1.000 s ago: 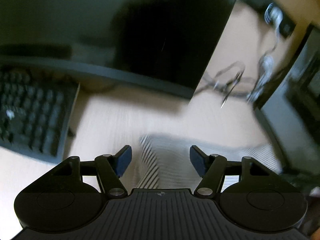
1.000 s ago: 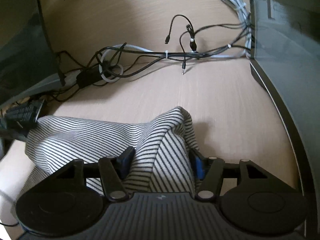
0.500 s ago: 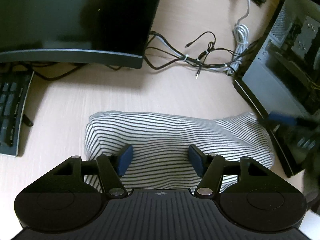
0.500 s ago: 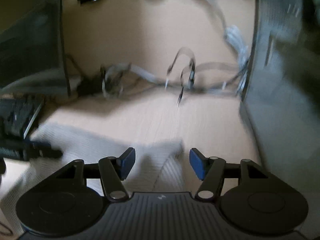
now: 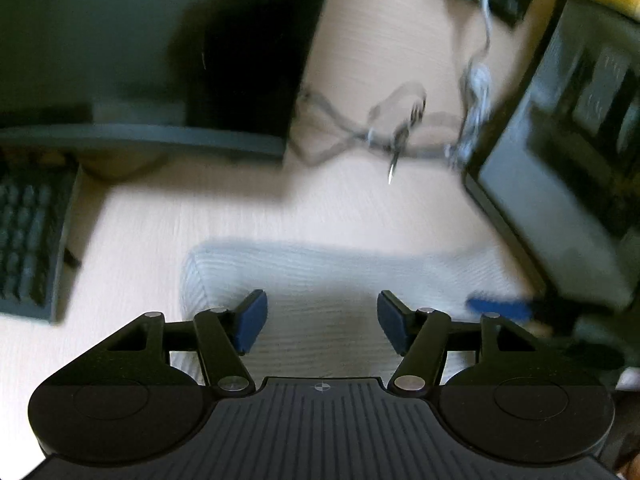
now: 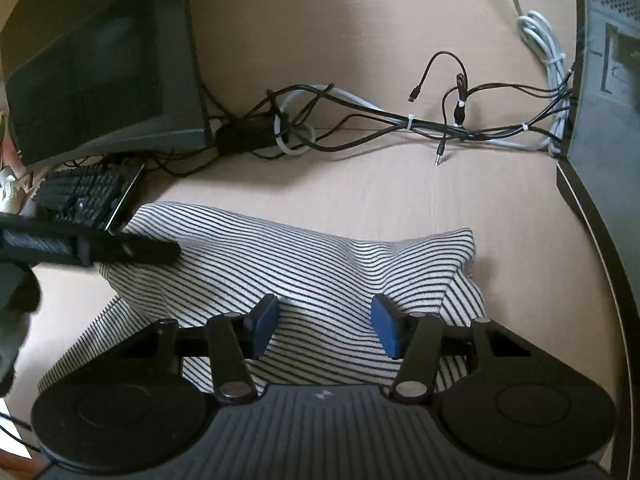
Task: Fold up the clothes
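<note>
Since a second ago we have let go of the fold our right gripper (image 6: 325,330) pinched, and our left gripper (image 5: 322,322) has swung over the cloth. Both pairs of tongs now stand apart, holding nothing. The striped garment (image 6: 280,264) lies on the desk (image 6: 360,40) in front of both grippers, doubled into a thick band with a loose flap at its right end; we judge the folding partly done, with that flap and the lower layer left to square up. Around it the monitor (image 6: 100,64), the computer case (image 6: 600,140), the keyboard (image 6: 80,196) and the cable tangle (image 6: 360,120) hem in the space.
</note>
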Demonstrator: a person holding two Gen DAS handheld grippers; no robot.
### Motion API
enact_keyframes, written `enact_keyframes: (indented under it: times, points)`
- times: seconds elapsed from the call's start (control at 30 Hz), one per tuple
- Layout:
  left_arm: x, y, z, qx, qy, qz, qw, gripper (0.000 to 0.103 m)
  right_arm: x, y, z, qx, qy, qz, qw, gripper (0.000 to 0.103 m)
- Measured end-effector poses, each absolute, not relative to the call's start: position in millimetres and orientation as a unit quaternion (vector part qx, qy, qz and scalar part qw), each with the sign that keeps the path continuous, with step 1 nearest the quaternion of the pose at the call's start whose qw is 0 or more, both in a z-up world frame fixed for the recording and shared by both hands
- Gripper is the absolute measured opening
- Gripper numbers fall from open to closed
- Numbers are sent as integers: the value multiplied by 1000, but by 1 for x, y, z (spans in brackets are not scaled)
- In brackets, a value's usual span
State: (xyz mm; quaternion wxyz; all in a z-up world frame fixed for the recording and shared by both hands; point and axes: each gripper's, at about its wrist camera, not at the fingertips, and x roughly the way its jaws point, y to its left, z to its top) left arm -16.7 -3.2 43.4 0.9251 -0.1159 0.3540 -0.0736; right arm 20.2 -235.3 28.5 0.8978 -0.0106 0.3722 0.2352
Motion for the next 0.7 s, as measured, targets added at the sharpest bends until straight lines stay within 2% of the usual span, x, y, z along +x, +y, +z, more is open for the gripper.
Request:
enact_keyframes:
  times: [0.1, 0.17, 0.23, 0.27, 0.3, 0.37, 0.43, 0.53, 0.6, 0.63, 0.7]
  points:
    - [-3, 9, 39, -116, 364, -41, 923, 69, 19, -236, 27, -13, 372, 238, 897, 53]
    - [8, 11, 26, -100, 386, -35, 916, 63, 20, -237, 27, -14, 372, 241, 896, 55]
    - [11, 5, 18, -67, 393, -35, 916, 61, 23, -238, 39, -8, 352, 233, 907, 55]
    - [11, 4, 17, -61, 393, -36, 917, 61, 24, -239, 44, -5, 342, 229, 911, 59]
    - [10, 4, 16, -61, 394, -38, 916, 61, 26, -240, 50, -2, 331, 224, 917, 68]
    - [10, 9, 15, -75, 399, -38, 913, 61, 32, -247, 60, -9, 299, 192, 935, 76]
    - [9, 18, 16, -100, 403, -27, 909, 61, 51, -252, 56, 0, 316, 170, 934, 78]
    - [10, 37, 15, -143, 401, 5, 905, 64, 81, -260, 37, 38, 372, 147, 916, 78]
    - [19, 47, 11, -160, 410, 13, 898, 72, 88, -263, 22, 63, 406, 146, 900, 77]
    - [25, 48, 8, -161, 418, 5, 894, 80, 89, -263, 14, 70, 422, 151, 891, 76]
    - [38, 46, 0, -160, 429, -18, 889, 84, 87, -263, 5, 71, 425, 153, 889, 73]
